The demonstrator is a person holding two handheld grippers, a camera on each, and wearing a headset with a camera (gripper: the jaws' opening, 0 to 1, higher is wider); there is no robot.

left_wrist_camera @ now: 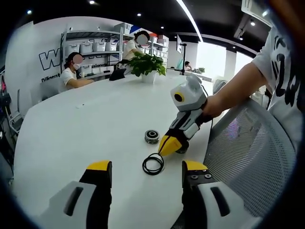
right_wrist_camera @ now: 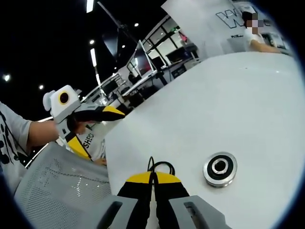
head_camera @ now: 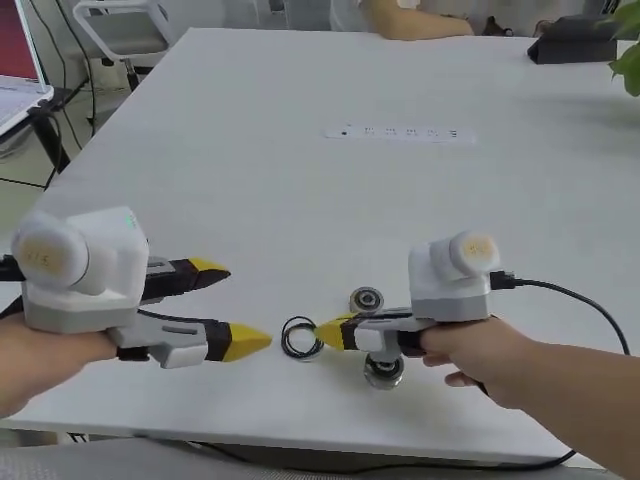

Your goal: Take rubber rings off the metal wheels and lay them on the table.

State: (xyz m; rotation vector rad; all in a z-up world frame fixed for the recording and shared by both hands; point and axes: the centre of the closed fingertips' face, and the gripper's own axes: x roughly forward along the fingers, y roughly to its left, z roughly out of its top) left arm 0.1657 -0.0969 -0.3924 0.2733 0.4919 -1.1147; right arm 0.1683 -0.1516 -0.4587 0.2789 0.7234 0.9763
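Black rubber rings (head_camera: pixel 300 338) (left_wrist_camera: pixel 153 164) (right_wrist_camera: pixel 160 166) lie stacked on the white table. My right gripper (head_camera: pixel 330 332) (left_wrist_camera: pixel 166 146) (right_wrist_camera: pixel 152 178) is shut, its yellow tips at the edge of the stack, and one ring appears pinched between them. A bare metal wheel (head_camera: pixel 366 299) (left_wrist_camera: pixel 152 137) (right_wrist_camera: pixel 220 168) lies flat just beyond. A second wheel (head_camera: pixel 383 372) sits under the right gripper's body, partly hidden. My left gripper (head_camera: pixel 228 303) (left_wrist_camera: pixel 147 167) (right_wrist_camera: pixel 97 128) stands open to the left of the rings, nothing between its jaws.
A white power strip (head_camera: pixel 400 132) lies mid-table. A black case (head_camera: pixel 575 40) and a potted plant (left_wrist_camera: pixel 145 64) are at the far end, where a person (left_wrist_camera: pixel 71 76) sits. A grey mesh chair (left_wrist_camera: pixel 243 143) stands at the near table edge.
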